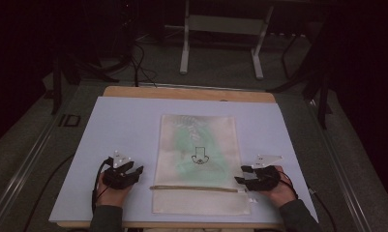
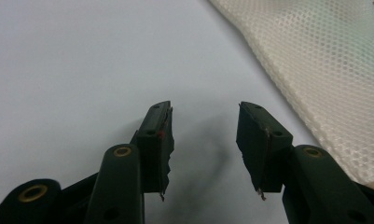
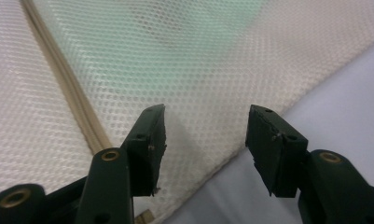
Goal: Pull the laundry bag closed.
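left gripper (image 1: 133, 170): sitting on the mat at 7 o'clock, jaws spread wide, pinching nothing; bare mat showing between the jaws in the left gripper view (image 2: 204, 140).
right gripper (image 1: 244, 175): sitting at 5 o'clock, jaws spread wide, gripping nothing; in the right gripper view (image 3: 204, 144) hovering over the bag's edge, one jaw above mesh, the other above mat.
mesh bag (image 1: 199, 145): lying flat mid-mat, between the two grippers, near end reaching toward the 6 o'clock table edge; white honeycomb weave (image 3: 212, 70), green fabric (image 1: 191, 140) showing through inside.
long axis: running 12 to 6 o'clock, short side facing the person.
zipper (image 1: 196, 188): running crosswise, 9 to 3 o'clock, near the 6 o'clock end; pull tab (image 1: 241, 190) looking parked at the 3 o'clock end, too small to confirm.
bearing from left gripper: bag edge lying toward 3 o'clock, just beside, not touching; mesh corner (image 2: 315, 70) entering at 2 o'clock in that view.
bearing from right gripper: bag edge lying toward 9 o'clock, right under the jaws; zipper tape (image 3: 68, 88) crossing at 10 o'clock in that view.
nearer hand: right, judging by overlap with the bag edge and closeness to the pull end.
next move, judged: right likely going for the pull, left pinning the opposite edge.
mat (image 1: 119, 125): pale, covering the wooden table (image 1: 186, 93).
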The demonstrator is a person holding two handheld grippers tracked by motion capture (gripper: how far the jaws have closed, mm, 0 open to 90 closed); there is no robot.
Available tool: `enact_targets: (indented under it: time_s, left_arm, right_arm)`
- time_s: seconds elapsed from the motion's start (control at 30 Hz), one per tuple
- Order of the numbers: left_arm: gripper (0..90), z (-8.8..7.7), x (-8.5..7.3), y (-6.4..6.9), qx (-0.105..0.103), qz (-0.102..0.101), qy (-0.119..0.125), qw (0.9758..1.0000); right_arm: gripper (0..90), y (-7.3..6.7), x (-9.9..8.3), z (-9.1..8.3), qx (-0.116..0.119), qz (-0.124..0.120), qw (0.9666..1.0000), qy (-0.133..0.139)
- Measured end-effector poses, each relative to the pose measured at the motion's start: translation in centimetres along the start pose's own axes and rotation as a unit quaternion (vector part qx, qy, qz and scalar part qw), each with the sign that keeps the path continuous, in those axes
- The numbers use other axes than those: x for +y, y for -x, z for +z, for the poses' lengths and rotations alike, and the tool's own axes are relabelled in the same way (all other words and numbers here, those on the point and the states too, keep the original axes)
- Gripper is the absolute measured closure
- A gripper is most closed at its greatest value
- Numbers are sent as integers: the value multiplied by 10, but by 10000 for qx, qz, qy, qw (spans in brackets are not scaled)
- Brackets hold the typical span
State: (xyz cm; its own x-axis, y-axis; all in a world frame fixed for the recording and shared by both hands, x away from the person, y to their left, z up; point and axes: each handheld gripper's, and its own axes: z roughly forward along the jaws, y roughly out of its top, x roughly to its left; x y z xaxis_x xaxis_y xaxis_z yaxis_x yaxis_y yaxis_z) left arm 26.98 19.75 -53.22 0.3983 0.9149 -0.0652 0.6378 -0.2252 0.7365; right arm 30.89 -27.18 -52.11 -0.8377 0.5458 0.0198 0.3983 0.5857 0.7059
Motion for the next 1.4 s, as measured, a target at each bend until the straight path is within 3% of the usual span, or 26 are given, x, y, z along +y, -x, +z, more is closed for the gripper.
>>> enact_targets:
  time_s: [0.63, 1.4]
  left_arm:
    - [549, 1, 1, 6, -139, 252, -85, 9996]
    - [561, 2, 1, 8, -165, 329, -131, 9992]
  right_arm:
    - [463, -13, 9, 4, 114, -328, 9990, -278]
    - [457, -22, 21, 5, 304, -646, 9963, -472]
